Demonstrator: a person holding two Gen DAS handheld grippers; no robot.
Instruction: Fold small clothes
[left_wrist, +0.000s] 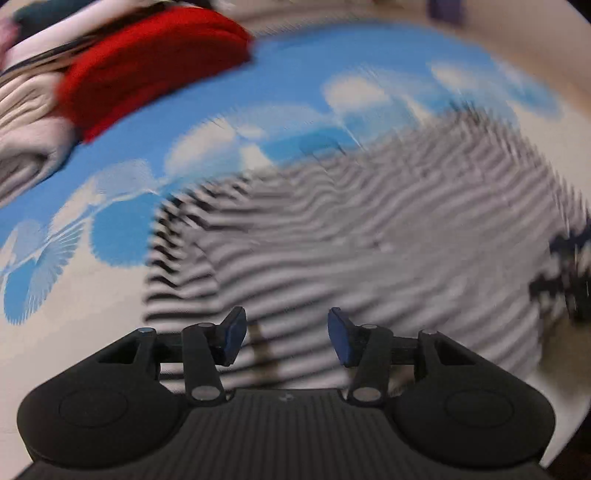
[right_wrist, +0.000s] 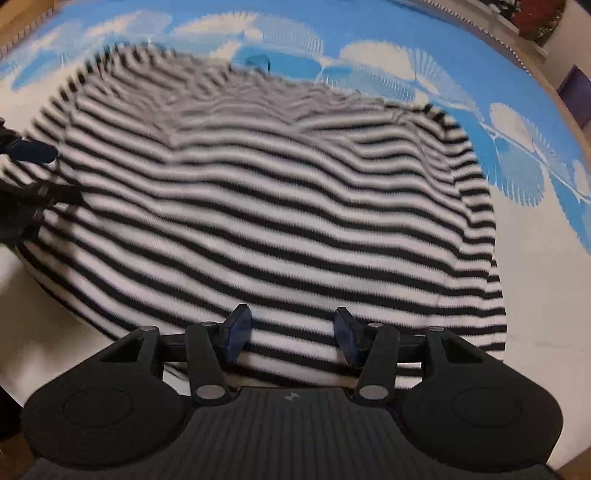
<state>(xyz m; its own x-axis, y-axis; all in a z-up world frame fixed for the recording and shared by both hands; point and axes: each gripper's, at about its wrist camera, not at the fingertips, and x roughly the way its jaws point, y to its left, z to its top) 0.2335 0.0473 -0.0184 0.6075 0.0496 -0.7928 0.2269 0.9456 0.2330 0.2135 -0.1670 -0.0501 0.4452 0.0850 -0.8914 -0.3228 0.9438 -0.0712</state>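
Observation:
A black-and-white striped garment (right_wrist: 280, 206) lies spread on a blue-and-white patterned cloth (right_wrist: 517, 155). It also shows in the left wrist view (left_wrist: 351, 236), blurred by motion. My left gripper (left_wrist: 286, 334) is open and empty, just above the garment's near part. My right gripper (right_wrist: 291, 334) is open and empty over the garment's near hem. The left gripper (right_wrist: 26, 173) shows at the left edge of the right wrist view, by the garment's side. The right gripper (left_wrist: 569, 273) shows as a dark blur at the right edge of the left wrist view.
A pile of clothes sits at the far left in the left wrist view: a red piece (left_wrist: 147, 62) on top of pale folded ones (left_wrist: 26, 122). The patterned cloth (left_wrist: 110, 229) extends around the garment.

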